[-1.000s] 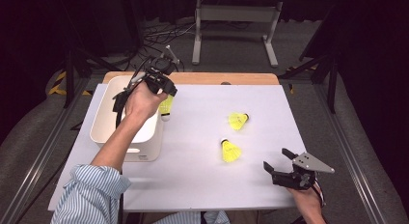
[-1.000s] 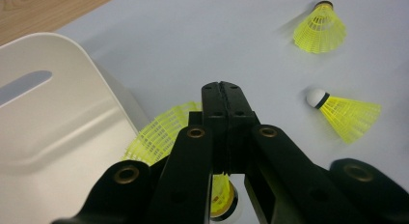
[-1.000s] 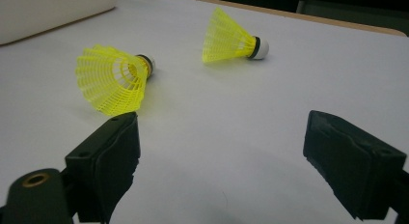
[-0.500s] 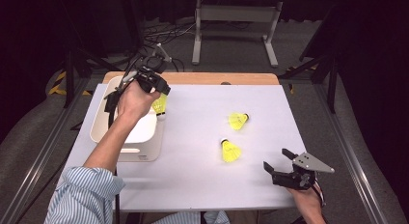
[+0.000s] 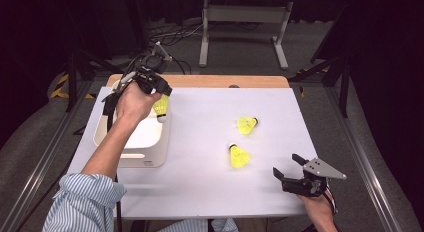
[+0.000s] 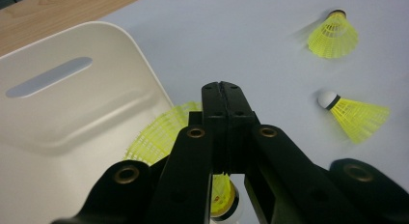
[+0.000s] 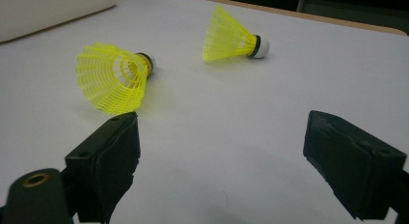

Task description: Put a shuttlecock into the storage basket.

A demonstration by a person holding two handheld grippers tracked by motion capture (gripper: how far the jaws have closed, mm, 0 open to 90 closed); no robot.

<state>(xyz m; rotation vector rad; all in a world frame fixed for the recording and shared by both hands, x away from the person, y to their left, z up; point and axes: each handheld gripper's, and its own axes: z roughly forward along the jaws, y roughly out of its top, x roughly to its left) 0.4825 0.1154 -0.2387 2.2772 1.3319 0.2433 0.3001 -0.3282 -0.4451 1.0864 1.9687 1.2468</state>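
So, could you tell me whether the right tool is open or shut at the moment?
Open. The right tool has its jaws spread wide with bare table between them, and the two shuttlecocks lie beyond, untouched.

Looks like a lab or recording studio set up for data capture, not a home. White sheet laid over a wooden counter, edged by metal rails on both sides. Grey carpet floor beyond, with loose cables trailing across it. Black drapes or dark screens closing in the surroundings. White metal stand legs at the far side, black tripod-like struts to the right. Bright overhead lighting on the work surface only.
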